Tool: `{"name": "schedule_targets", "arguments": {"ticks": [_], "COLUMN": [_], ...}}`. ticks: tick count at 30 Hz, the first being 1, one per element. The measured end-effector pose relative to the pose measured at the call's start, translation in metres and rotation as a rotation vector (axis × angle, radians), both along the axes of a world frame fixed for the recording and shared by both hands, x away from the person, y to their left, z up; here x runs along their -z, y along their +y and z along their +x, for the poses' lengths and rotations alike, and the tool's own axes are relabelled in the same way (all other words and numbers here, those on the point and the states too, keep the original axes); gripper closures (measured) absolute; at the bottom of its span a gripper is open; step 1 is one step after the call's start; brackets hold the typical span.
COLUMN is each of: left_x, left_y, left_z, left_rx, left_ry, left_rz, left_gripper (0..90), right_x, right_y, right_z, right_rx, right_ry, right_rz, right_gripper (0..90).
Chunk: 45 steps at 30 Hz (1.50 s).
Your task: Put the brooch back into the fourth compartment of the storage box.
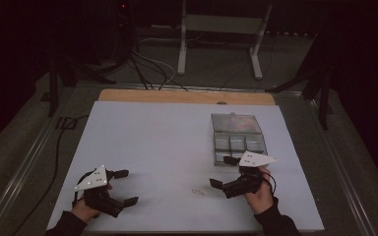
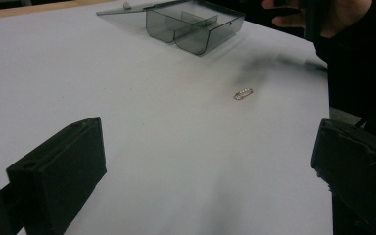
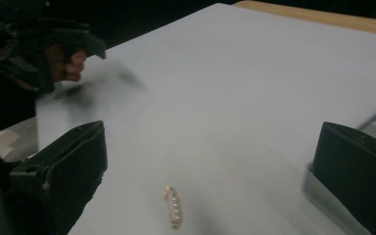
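1. Scene, high view: dim room, a white sheet (image 1: 167,147) laid over a wooden table. A person's two hands come in from the near edge, each w/ a two-jaw gripper.
2. Left gripper (image 1: 125,187): near-left corner of the sheet, jaws wide apart, nothing btwn them. It sits well apart from the other things.
3. Right gripper (image 1: 223,172): near-right, jaws also spread, holding nothing. One jaw is just beside the near edge of the box.
4. Small gold pin (image 3: 173,206): a slim clasp-like piece w/ what look like tiny pale beads. It lies flat on the bare sheet, btwn the right gripper's open jaws in the right gripper view, touching neither. In the left gripper view the pin (image 2: 242,93) lies out ahead, nearer the right hand.
5. Clear smoky plastic box (image 1: 238,142): right-centre of the sheet, lid folded open and lying flat behind it, divided into compartments. The ones I can make out look empty; can't tell for all.
6. Progress, my judgement: early. Box is open and ready, pin not yet gripped. Left to do: close the right jaws on the pin, lift it, carry it over, drop it in a compartment, prob. shut the lid.
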<state>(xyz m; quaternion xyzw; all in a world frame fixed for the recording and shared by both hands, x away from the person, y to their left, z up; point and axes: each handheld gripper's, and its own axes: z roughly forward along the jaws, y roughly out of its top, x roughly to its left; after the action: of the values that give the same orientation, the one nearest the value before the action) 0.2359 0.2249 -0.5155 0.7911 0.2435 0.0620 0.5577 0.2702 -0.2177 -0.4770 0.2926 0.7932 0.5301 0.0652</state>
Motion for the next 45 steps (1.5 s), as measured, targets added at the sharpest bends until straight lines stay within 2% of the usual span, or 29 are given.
{"name": "schedule_targets", "arguments": {"ticks": [5,12,18,25,29,33,35,36,43,45], "left_x": [0.0,0.0,0.001,0.001,0.001,0.001,0.001,0.001,0.001,0.001], "left_y": [0.0,0.0,0.0,0.0,0.0,0.0,0.001,0.001,0.001,0.001], "left_z": [0.0,0.0,0.0,0.0,0.0,0.0,0.0,0.0,0.0,0.001], "left_rx": [0.004,0.003,0.003,0.003,0.002,0.003,0.002,0.002,0.004,0.003], "left_ry": [0.001,0.001,0.004,0.006,0.006,0.006,0.008,0.007,0.008,0.009], "left_rz": [-0.001,-0.002,-0.003,-0.001,-0.003,-0.002,-0.003,-0.001,-0.002,-0.006], "left_gripper": [1.3,1.3,1.3,1.3,1.3,1.3,1.3,1.3,1.3,1.3], "right_x": [0.006,0.015,0.024,0.031,0.034,0.037,0.039,0.04,0.044,0.045], "right_y": [0.011,0.023,0.03,0.035,0.039,0.044,0.046,0.046,0.047,0.048], "right_z": [0.001,0.003,0.006,0.008,0.005,0.003,0.002,0.003,0.002,0.002], "right_rx": [-0.035,-0.113,-0.151,-0.208,-0.205,-0.174,-0.155,-0.157,-0.138,-0.136], "right_ry": [0.024,0.053,0.056,0.07,0.061,0.083,0.076,0.086,0.149,0.146], "right_rz": [0.0,0.006,-0.041,-0.049,-0.1,-0.141,-0.167,-0.168,-0.204,-0.22], "right_gripper": [0.0,0.0,0.0,0.0,0.0,8.7,16.8,17.9,43.8,49.1]}}
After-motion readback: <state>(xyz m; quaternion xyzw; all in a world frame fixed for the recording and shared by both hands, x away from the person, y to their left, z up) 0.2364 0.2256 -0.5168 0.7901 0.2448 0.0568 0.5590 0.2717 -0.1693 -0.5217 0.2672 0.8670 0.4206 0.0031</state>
